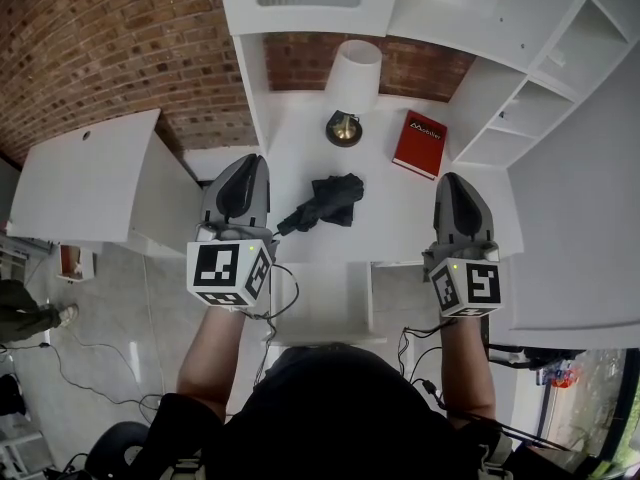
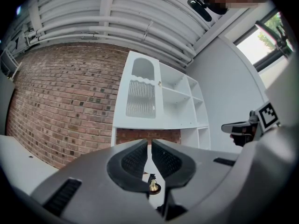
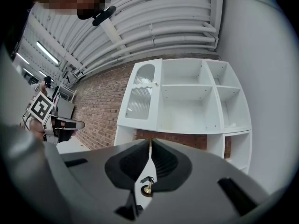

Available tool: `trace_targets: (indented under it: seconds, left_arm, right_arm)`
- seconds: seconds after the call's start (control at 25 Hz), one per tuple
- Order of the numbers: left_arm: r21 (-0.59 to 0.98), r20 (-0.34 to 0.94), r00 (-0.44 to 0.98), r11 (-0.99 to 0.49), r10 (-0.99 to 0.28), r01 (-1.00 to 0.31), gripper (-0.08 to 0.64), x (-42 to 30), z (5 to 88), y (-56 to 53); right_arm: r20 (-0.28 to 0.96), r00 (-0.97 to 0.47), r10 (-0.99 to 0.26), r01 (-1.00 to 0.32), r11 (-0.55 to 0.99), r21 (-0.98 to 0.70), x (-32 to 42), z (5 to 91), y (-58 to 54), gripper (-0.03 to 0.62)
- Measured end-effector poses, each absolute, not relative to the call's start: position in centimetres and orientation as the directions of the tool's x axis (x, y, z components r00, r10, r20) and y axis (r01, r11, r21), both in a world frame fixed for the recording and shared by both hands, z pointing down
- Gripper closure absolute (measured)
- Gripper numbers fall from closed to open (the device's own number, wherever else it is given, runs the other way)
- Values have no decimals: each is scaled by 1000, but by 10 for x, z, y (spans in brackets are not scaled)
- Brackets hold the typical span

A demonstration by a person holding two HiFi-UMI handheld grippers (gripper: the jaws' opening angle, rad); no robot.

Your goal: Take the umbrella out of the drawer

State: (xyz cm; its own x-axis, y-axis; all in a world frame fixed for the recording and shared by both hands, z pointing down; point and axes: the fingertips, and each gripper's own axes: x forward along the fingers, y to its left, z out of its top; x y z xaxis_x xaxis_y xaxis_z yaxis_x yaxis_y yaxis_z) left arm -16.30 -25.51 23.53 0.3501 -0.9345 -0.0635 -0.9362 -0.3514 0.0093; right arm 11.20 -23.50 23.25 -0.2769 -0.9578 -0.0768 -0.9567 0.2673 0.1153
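The black folded umbrella (image 1: 330, 200) lies on the white desk top (image 1: 400, 218), its handle end pointing toward my left gripper (image 1: 251, 160). That gripper hovers just left of the umbrella, apart from it, jaws shut and empty. My right gripper (image 1: 451, 178) hangs over the desk's right part, well clear of the umbrella, also shut with nothing in it. In the left gripper view the left gripper (image 2: 150, 142) has its pads nearly touching. The right gripper (image 3: 150, 142) looks the same in its own view. The white drawer (image 1: 368, 298) stands pulled out below the desk's front edge.
A white table lamp (image 1: 352, 76) with a brass base (image 1: 344, 128) stands at the back of the desk. A red book (image 1: 420, 142) lies at the back right. White shelving (image 1: 520, 88) rises on the right, and a brick wall (image 1: 120, 38) is behind. Cables trail across the floor.
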Motion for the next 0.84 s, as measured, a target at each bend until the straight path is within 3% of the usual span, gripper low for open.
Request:
trace_targets:
  seconds: [0.84]
  left_arm:
    - [-2,-67,382,-383,-922,-924,532,-178,230,-239]
  right_arm:
    - [-89,-250,-964,-961,236,143,94,220,-209,581]
